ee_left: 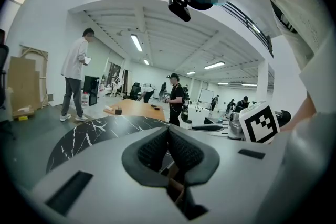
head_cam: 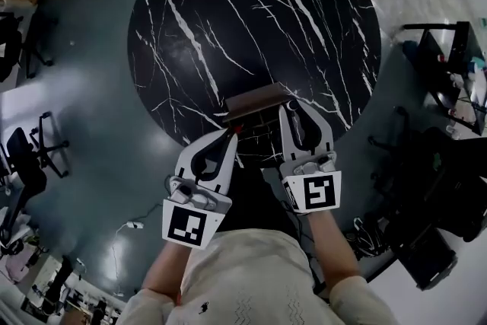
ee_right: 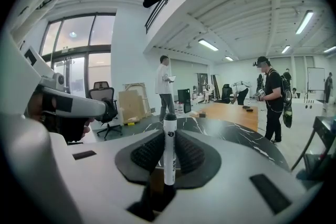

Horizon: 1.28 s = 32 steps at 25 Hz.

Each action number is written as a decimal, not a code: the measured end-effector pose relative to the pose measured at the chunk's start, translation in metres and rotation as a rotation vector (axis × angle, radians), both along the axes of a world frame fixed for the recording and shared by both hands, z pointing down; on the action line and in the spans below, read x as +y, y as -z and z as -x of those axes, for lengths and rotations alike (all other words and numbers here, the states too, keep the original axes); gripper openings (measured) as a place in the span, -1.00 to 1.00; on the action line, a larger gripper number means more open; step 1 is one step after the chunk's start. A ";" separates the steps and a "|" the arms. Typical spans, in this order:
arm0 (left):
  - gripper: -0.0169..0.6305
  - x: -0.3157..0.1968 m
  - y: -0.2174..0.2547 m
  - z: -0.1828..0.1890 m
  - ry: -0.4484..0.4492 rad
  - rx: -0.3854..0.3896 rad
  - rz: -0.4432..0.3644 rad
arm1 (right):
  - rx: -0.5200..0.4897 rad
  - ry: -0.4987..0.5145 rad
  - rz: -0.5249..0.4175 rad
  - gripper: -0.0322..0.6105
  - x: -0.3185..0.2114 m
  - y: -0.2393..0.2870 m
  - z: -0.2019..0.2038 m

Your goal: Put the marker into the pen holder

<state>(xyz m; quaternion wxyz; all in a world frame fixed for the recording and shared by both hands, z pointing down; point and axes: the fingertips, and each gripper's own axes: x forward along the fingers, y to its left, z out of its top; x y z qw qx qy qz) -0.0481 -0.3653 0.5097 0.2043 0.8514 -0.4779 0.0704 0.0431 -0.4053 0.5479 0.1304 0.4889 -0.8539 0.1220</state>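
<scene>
A brown pen holder (head_cam: 255,97) stands at the near edge of the round black marble table (head_cam: 228,11). My right gripper (head_cam: 293,109) is over the holder's right end. It is shut on the marker (ee_right: 169,149), a white barrel with a black cap that stands upright between the pads and rises past them. My left gripper (head_cam: 230,135) sits just to the near left of the holder, its tip close to the holder's corner. In the left gripper view its pads (ee_left: 181,149) are pressed together with nothing between them. A brown surface (ee_left: 173,183) shows through the gap below the jaws.
Office chairs (head_cam: 27,156) stand on the floor to the left, and dark equipment (head_cam: 449,65) to the right. Several people (ee_left: 75,73) stand in the room beyond the table, near a wooden desk (ee_right: 236,113) and cardboard boxes (ee_right: 131,102).
</scene>
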 end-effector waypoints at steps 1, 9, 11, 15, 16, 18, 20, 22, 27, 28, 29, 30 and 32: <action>-0.91 0.000 -0.002 0.001 -0.001 -0.005 0.002 | -0.001 0.000 0.005 -0.66 0.000 -0.004 0.001; -0.91 0.009 -0.013 -0.003 -0.010 -0.005 0.032 | 0.040 0.005 0.054 -0.66 0.005 -0.023 -0.002; -0.91 0.011 -0.013 -0.007 -0.019 -0.006 0.032 | 0.041 0.005 0.053 -0.66 0.006 -0.023 -0.004; -0.91 0.014 -0.011 -0.014 -0.031 -0.004 0.026 | 0.041 0.005 0.040 -0.66 0.005 -0.017 -0.005; -0.91 0.015 -0.010 -0.015 -0.034 -0.003 0.024 | 0.039 -0.004 0.030 -0.66 0.005 -0.013 -0.006; -0.91 0.017 -0.006 -0.017 -0.037 -0.002 0.017 | 0.037 -0.025 0.006 -0.66 0.005 -0.002 -0.010; -0.91 0.019 -0.001 -0.020 -0.037 -0.001 0.006 | 0.034 -0.032 -0.011 -0.66 0.007 0.010 -0.013; -0.91 0.021 0.004 -0.023 -0.039 -0.004 -0.005 | 0.029 -0.024 -0.022 -0.66 0.011 0.022 -0.015; -0.91 0.031 0.022 -0.029 -0.037 0.001 -0.041 | -0.025 0.016 -0.042 -0.84 0.029 0.054 -0.018; -0.91 0.034 0.026 -0.030 -0.034 0.002 -0.050 | -0.040 0.018 -0.043 -0.84 0.033 0.059 -0.019; -0.91 0.037 0.029 -0.030 -0.033 0.002 -0.058 | -0.054 0.016 -0.045 -0.84 0.038 0.064 -0.020; -0.91 0.042 0.033 -0.031 -0.033 0.000 -0.066 | -0.066 0.012 -0.046 -0.84 0.043 0.069 -0.021; -0.91 0.051 0.042 -0.034 -0.037 -0.007 -0.083 | -0.078 0.004 -0.052 -0.84 0.057 0.079 -0.024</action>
